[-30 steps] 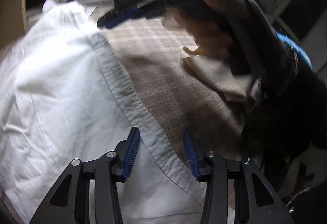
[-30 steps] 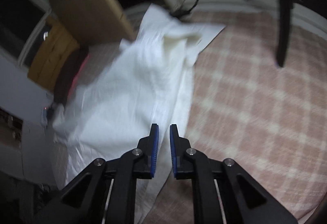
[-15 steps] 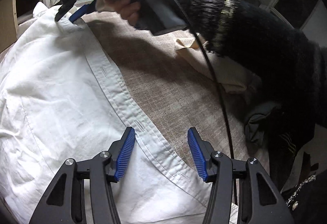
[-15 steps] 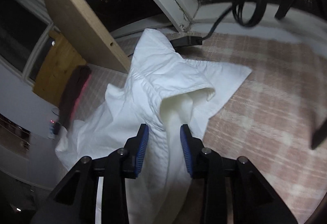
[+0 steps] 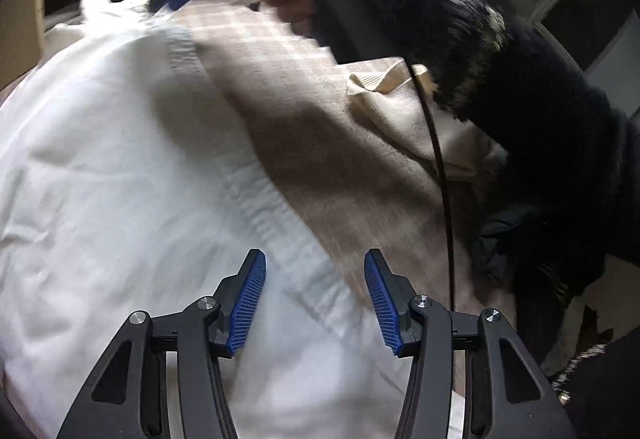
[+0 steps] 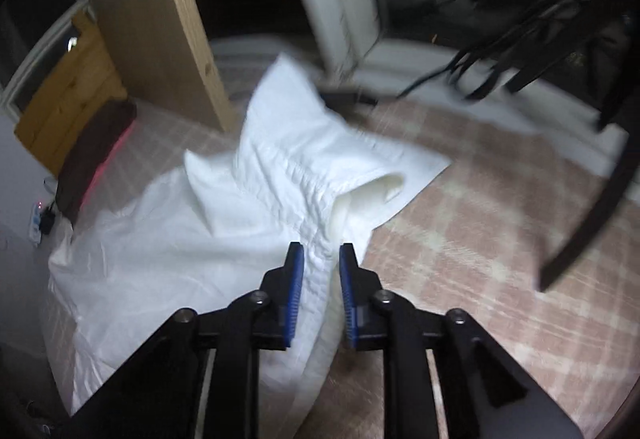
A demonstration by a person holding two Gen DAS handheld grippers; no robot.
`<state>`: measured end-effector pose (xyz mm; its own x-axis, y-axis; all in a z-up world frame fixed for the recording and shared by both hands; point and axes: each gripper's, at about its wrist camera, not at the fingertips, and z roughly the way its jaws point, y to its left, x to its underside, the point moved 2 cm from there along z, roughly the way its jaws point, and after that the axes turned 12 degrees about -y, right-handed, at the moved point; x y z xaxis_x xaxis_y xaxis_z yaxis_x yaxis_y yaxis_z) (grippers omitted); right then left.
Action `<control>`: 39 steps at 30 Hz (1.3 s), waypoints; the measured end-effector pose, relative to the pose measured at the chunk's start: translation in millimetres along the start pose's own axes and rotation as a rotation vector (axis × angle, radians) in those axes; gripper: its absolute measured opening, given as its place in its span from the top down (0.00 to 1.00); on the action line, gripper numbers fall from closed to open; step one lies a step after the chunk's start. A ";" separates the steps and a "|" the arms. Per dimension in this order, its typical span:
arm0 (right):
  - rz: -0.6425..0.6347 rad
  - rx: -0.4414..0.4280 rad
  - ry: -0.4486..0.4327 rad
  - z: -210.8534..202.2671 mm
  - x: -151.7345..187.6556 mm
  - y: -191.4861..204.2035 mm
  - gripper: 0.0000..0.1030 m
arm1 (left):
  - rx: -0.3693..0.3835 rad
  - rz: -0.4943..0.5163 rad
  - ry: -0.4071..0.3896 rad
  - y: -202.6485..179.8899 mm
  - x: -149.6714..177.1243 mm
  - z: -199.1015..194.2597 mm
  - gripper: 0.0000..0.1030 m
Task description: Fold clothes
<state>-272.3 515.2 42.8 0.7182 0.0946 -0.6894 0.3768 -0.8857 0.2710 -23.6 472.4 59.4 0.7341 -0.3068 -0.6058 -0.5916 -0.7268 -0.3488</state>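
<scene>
The white shirt (image 5: 120,167) is lying spread on a bed's pink plaid blanket (image 6: 480,239), its button placket running between the spread fingers of the left claw (image 5: 314,303), which is hovering over it. The right claw (image 6: 321,293) is standing partly parted around the raised collar edge, not clamping it. Only the left view is showing a cream garment (image 5: 404,119) and the person's dark sleeve (image 5: 532,107); only the right view is showing a wooden board (image 6: 160,19) beside the shirt's far end.
</scene>
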 end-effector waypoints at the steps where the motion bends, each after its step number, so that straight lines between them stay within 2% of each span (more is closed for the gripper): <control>1: -0.009 -0.013 -0.018 -13.8 1.2 4.3 0.81 | 0.004 -0.014 -0.029 1.6 2.4 -16.0 0.53; 5: -0.043 -0.085 -0.072 -67.6 11.0 25.2 0.81 | -0.057 -0.105 -0.106 23.2 23.0 -83.5 0.53; 9: -0.035 -0.183 -0.052 -106.9 40.2 60.3 0.81 | -0.216 -0.231 -0.147 71.2 59.9 -144.4 0.52; 12: 0.033 -0.252 -0.028 -130.7 68.8 83.7 0.81 | -0.358 -0.273 -0.156 103.6 84.1 -174.5 0.52; 15: 0.098 -0.294 0.013 -141.0 94.0 104.8 0.81 | -0.440 -0.269 -0.166 132.1 95.8 -197.1 0.51; 18: 0.096 -0.282 0.051 -144.4 120.4 134.9 0.81 | -0.473 -0.191 -0.153 149.8 92.8 -204.2 0.51; 20: 0.121 -0.272 0.072 -141.5 136.2 153.0 0.81 | -0.458 -0.117 -0.140 157.8 87.4 -206.4 0.51; 25: 0.215 -0.220 0.099 -127.5 168.2 192.1 0.81 | -0.368 0.172 -0.119 156.1 64.6 -185.9 0.47; 28: 0.269 -0.180 0.089 -120.6 175.5 216.7 0.80 | -0.335 0.287 -0.064 166.5 60.5 -164.9 0.46; 30: 0.245 -0.084 0.079 -115.1 177.0 234.5 0.68 | -0.313 0.362 -0.027 173.7 57.9 -151.0 0.46; 33: 0.241 0.037 0.086 -110.9 185.9 252.2 0.68 | -0.279 0.475 0.030 184.5 54.1 -130.1 0.46; 35: 0.255 0.095 0.099 -109.5 194.4 260.7 0.68 | -0.277 0.495 0.058 190.7 55.2 -123.8 0.47; 36: 0.268 0.115 0.108 -109.4 199.8 263.5 0.68 | -0.253 0.499 0.046 192.3 54.3 -125.1 0.49; 38: 0.270 0.188 0.126 -109.2 209.9 265.7 0.68 | -0.220 0.494 0.038 195.8 53.8 -126.0 0.57; 39: 0.260 0.233 0.137 -108.8 214.3 265.6 0.68 | -0.208 0.483 0.036 197.1 53.5 -126.5 0.66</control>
<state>45.3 349.7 40.1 0.8499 -0.1010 -0.5172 0.0400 -0.9663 0.2544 -58.8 235.0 48.8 0.4070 -0.6553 -0.6363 -0.7896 -0.6026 0.1156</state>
